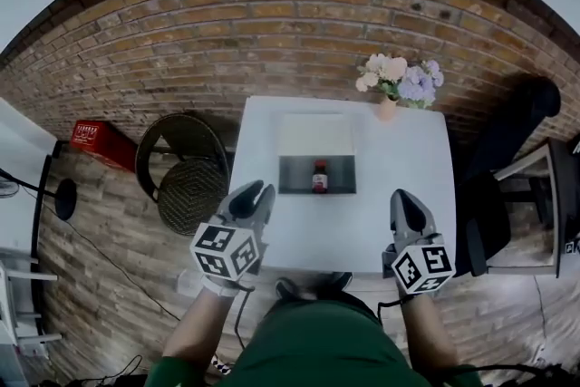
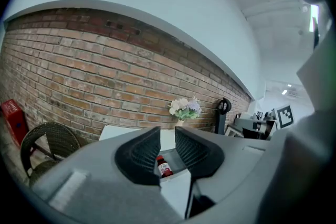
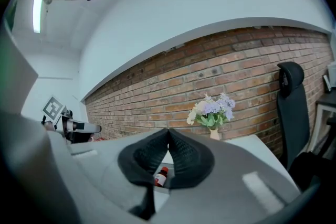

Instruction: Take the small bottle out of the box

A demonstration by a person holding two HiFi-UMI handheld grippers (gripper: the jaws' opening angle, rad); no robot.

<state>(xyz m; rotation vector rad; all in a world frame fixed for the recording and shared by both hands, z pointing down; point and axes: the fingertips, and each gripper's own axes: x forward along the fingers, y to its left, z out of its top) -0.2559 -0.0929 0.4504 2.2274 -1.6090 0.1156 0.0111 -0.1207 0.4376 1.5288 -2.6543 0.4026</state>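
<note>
Inside the box (image 1: 294,174), the small bottle (image 1: 319,178) stands upright

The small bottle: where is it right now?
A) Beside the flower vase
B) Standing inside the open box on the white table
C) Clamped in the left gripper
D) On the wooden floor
B: in the head view the small bottle stands upright inside the box on the white table.

Small bottle (image 1: 320,178), seemingly upright, in box (image 1: 294,175)
</note>
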